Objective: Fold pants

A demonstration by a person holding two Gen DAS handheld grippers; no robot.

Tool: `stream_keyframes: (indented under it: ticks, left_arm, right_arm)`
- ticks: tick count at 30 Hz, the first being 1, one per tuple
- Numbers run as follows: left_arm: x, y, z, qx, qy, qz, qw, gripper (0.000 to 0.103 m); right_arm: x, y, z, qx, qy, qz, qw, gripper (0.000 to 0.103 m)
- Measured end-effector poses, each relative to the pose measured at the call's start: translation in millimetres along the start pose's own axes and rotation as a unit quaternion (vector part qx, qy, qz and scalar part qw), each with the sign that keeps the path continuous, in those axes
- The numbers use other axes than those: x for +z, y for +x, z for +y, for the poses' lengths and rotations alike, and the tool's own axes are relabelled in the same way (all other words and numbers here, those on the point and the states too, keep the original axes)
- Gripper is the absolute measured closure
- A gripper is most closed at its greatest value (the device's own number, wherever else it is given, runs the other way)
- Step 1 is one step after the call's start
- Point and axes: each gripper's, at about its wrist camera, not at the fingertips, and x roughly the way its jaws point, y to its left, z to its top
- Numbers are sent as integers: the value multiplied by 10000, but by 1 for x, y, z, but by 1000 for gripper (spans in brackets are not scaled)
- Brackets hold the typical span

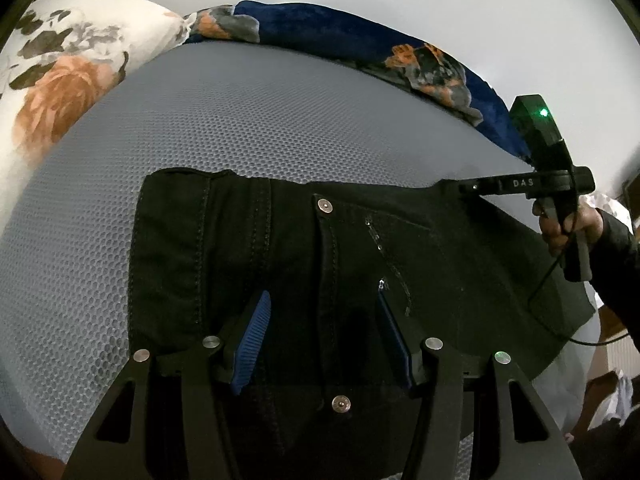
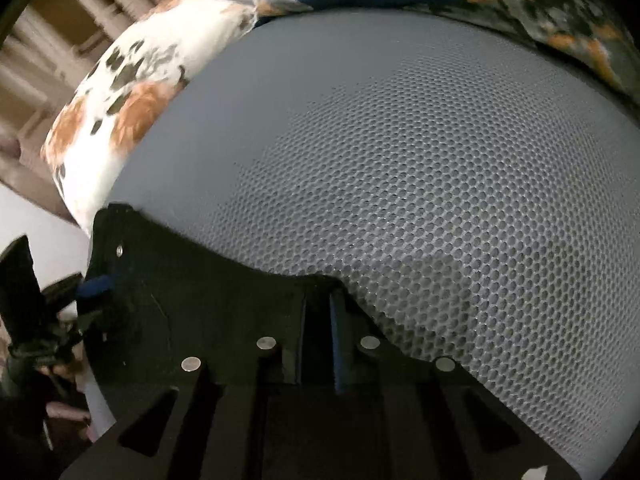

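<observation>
The pants (image 1: 304,264), black, lie spread flat on the grey honeycomb-mesh mattress (image 1: 248,128), waistband toward the far side in the left wrist view, with the fly seam running down the middle and a metal button (image 1: 324,205) at the top of it. A second metal button (image 1: 341,404) shows lower down, near the tongs. The mattress fills most of both views. At its far left corner sits a white pillow (image 1: 68,68) printed with orange and dark flowers, and along the far edge lies a dark blue blanket (image 1: 340,36) with orange patches.

The left tongs (image 1: 320,340) hang over the middle of the pants, the blue-padded jaws about half open on either side of the fly; whether the pads touch the cloth cannot be told, and they grip nothing.

The right tongs (image 2: 320,344) sit at the right end of the waistband, jaws nearly closed with a fold of the black cloth pinched between them. In the left wrist view a hand (image 1: 560,232) in a dark sleeve holds their handle.
</observation>
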Motion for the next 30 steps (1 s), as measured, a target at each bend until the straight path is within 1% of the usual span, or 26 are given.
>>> stream_keyframes:
  ticks: [2, 4, 5, 6, 7, 8, 10, 11, 13, 15, 16, 18, 21, 24, 27, 28, 29, 30]
  left_arm:
    - [3, -2, -7, 152, 105, 5, 9998, 47]
    - [6, -9, -22, 289, 395, -93, 9988, 47]
    - [7, -13, -29, 270, 528, -161, 9981, 47]
    - [9, -16, -36, 240, 660, -230, 9973, 47]
    - [13, -18, -47, 191, 834, -313, 9958, 47]
    - [16, -18, -55, 135, 951, -366, 9947, 47]
    - [27, -13, -76, -83, 1183, -431, 9920, 47]
    - [32, -7, -83, -201, 1252, -447, 9909, 47]
    - [44, 11, -104, -352, 1472, -403, 9877, 47]
    - [54, 29, -119, -464, 1586, -360, 9856, 47]
    - [61, 42, -127, -515, 1618, -289, 9851, 47]
    - [73, 66, -141, -742, 1613, -117, 9840, 47]
    - [82, 91, -162, -777, 1707, -20, 9823, 47]
    - [87, 115, -174, -613, 1808, 94, 9816, 47]
    - [86, 132, -172, -351, 1775, 207, 9833, 47]
    - [84, 135, -168, -274, 1776, 187, 9835, 47]
    - [83, 135, -167, -266, 1781, 124, 9836, 47]
    - [82, 134, -164, -265, 1773, 126, 9837, 47]
  right_arm:
    - [-2, -8, -1, 33, 229, -31, 9997, 71]
    - [-9, -31, -3, -54, 392, -325, 9987, 61]
    - [-16, -47, -5, -85, 480, -524, 9974, 61]
    - [-20, -56, -7, -137, 559, -603, 9965, 61]
    - [-31, -74, -12, -283, 691, -769, 9942, 61]
    - [-36, -81, -13, -388, 754, -838, 9929, 61]
    - [-60, -105, -24, -818, 911, -1002, 9874, 60]
    - [-69, -111, -30, -971, 1007, -1027, 9848, 54]
    - [-94, -121, -44, -1390, 1321, -1039, 9759, 46]
    - [-113, -124, -55, -1577, 1570, -974, 9701, 46]
    - [-124, -124, -63, -1705, 1779, -947, 9645, 46]
    - [-137, -125, -73, -1838, 1965, -987, 9581, 46]
    - [-149, -119, -85, -2205, 2101, -988, 9474, 46]
    - [-155, -114, -96, -2493, 2127, -1038, 9391, 48]
    - [-163, -118, -109, -2694, 2151, -1280, 9299, 50]
    - [-169, -122, -118, -2675, 2294, -1371, 9258, 50]
    - [-175, -128, -129, -2620, 2465, -1477, 9213, 52]
    - [-179, -132, -134, -2593, 2531, -1529, 9194, 56]
